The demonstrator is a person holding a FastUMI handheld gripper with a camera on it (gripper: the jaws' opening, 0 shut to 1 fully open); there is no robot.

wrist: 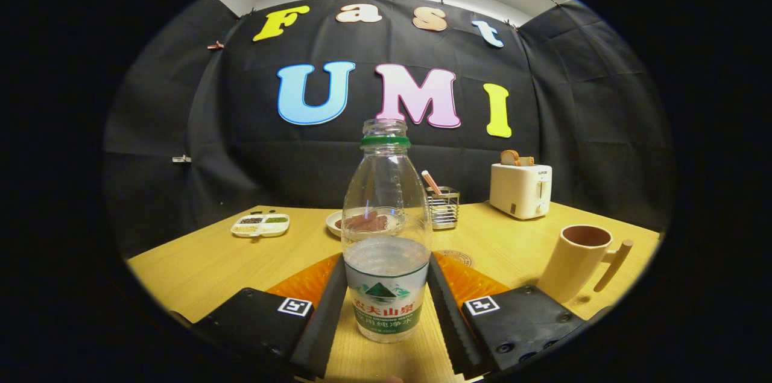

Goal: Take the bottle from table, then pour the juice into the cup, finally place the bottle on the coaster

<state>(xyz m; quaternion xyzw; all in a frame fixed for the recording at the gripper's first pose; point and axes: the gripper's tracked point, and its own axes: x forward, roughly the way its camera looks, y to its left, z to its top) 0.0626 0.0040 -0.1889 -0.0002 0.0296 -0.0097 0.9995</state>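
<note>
Between the level, forward-pointing fingers (386,310) stands the bottle (386,238), both pressing its sides.

The uncapped water bottle (386,238) stands upright between the gripper (386,304) fingers, blocking the way forward. Bare tabletop (205,262) lies open on the left — the cream mug (579,262) crowds the right, with the toaster (520,190) farther back.

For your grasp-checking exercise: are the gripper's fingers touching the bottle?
Touching. In the gripper view both fingers lie flush against the sides of the bottle, which stands upright between them; no gap shows.
</note>
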